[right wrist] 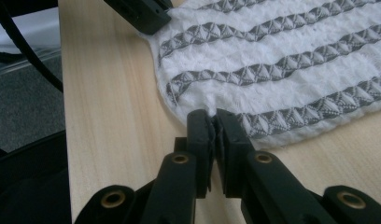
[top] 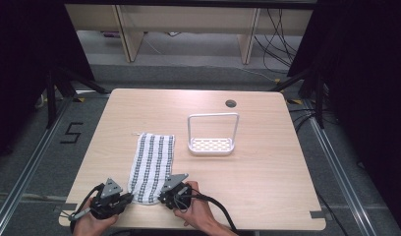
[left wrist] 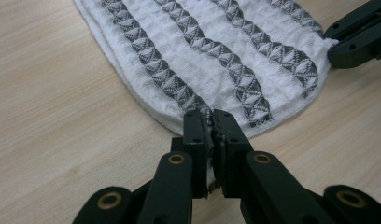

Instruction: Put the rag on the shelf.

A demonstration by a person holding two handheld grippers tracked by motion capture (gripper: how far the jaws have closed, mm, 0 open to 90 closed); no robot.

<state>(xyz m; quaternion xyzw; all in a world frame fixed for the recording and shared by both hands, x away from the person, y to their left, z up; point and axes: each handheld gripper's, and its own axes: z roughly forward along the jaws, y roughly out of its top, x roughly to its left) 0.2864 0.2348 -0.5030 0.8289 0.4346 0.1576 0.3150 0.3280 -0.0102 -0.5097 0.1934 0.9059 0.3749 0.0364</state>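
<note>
A white towel with dark patterned stripes (top: 152,164) lies folded lengthwise on the wooden table (top: 257,191), left of centre. My left gripper (top: 130,197) is shut on the towel's near left corner; in the left gripper view its jaws (left wrist: 212,125) pinch the hem of the towel (left wrist: 216,56). My right gripper (top: 160,195) is shut on the near right corner, and in the right gripper view its jaws (right wrist: 215,123) clamp the edge of the towel (right wrist: 282,60). Both hands rest at the table's near edge.
A white slotted tray with a tall loop handle (top: 211,146) stands right of the towel, near the table's middle. A round cable hole (top: 231,103) sits near the far edge. Black frame legs and cables flank the table on the floor.
</note>
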